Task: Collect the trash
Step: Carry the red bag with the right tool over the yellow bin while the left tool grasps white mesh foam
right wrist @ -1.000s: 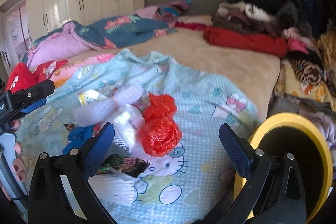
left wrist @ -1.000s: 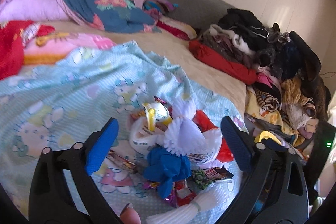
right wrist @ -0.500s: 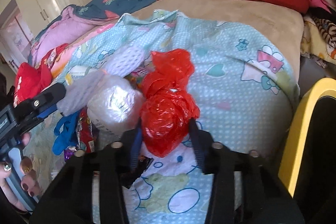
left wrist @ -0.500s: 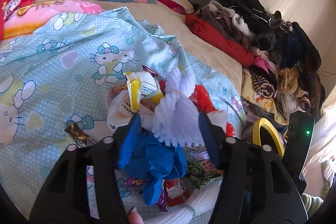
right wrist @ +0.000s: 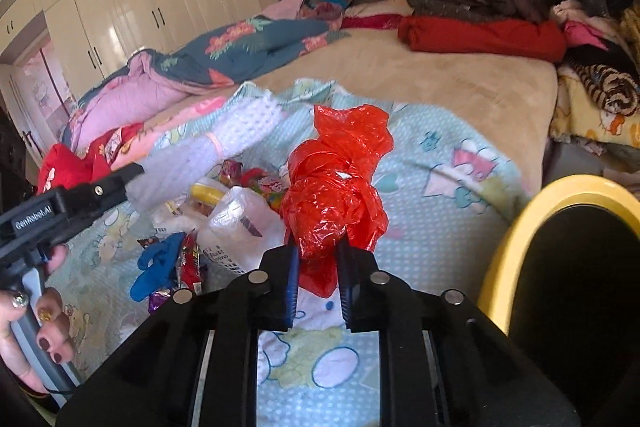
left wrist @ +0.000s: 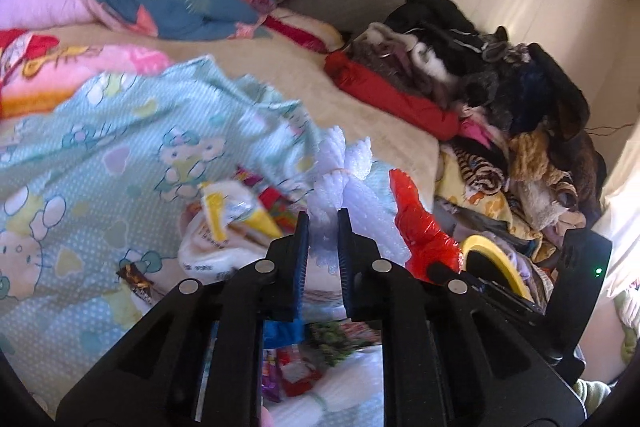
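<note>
A heap of trash lies on the light-blue cartoon blanket (left wrist: 120,147): a white plastic bag (right wrist: 240,223), a blue glove (right wrist: 156,263) and snack wrappers (left wrist: 276,207). My left gripper (left wrist: 323,217) is shut on a white foam net (left wrist: 340,187), which is lifted off the heap; the right wrist view shows the same foam net (right wrist: 208,151) sticking out of the left gripper (right wrist: 132,171). My right gripper (right wrist: 318,251) has its jaws closing, and the pads press on the lower end of a crumpled red plastic bag (right wrist: 336,187), which stands up above them.
A yellow-rimmed black bin (right wrist: 516,239) stands at the bed's right side. A pile of clothes (left wrist: 500,87) covers the bed's right edge. Quilts and pillows (left wrist: 160,3) lie at the far end. White wardrobes (right wrist: 140,7) line the left wall.
Both grippers went from wide open to shut. The left one closed on the white foam net and raised it. The right one closed on the red bag and lifted it.
</note>
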